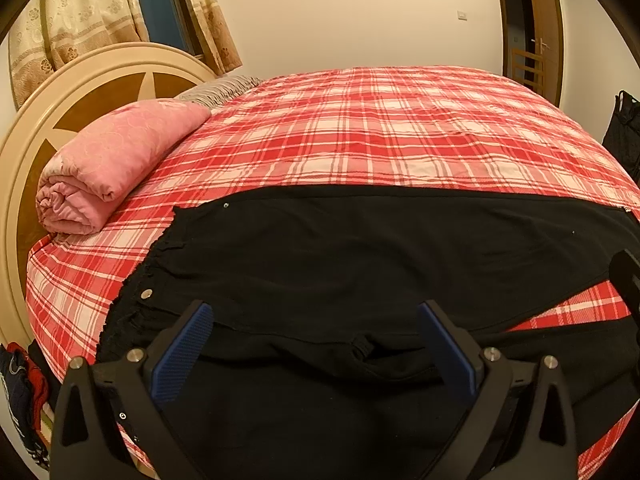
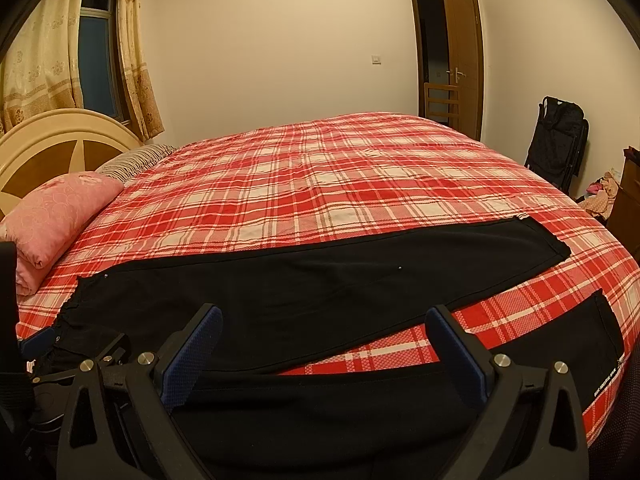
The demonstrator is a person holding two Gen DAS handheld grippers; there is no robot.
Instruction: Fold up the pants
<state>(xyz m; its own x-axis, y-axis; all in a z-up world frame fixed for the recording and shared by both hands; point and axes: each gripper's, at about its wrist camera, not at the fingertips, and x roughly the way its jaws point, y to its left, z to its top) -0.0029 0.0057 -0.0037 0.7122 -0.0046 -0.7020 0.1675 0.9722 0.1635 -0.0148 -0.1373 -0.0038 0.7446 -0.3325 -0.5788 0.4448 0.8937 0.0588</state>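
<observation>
This was a bedroom in a home. A large bed (image 2: 320,184) under a red-and-white plaid cover filled most of both views. At the bed's head stood a rounded cream headboard (image 1: 80,80) with a brown star-patterned panel, and against it lay a rolled pink quilt (image 1: 108,168) and a striped pillow (image 2: 136,158). Behind the headboard, floral cream curtains (image 2: 44,60) framed a dark window (image 2: 96,52). Beyond the bed's far side a plain wall carried a light switch (image 2: 376,59), and near the bed's foot a brown wooden door (image 2: 460,56) stood open. Past the foot, clothes (image 2: 600,196) lay heaped on the floor.
</observation>
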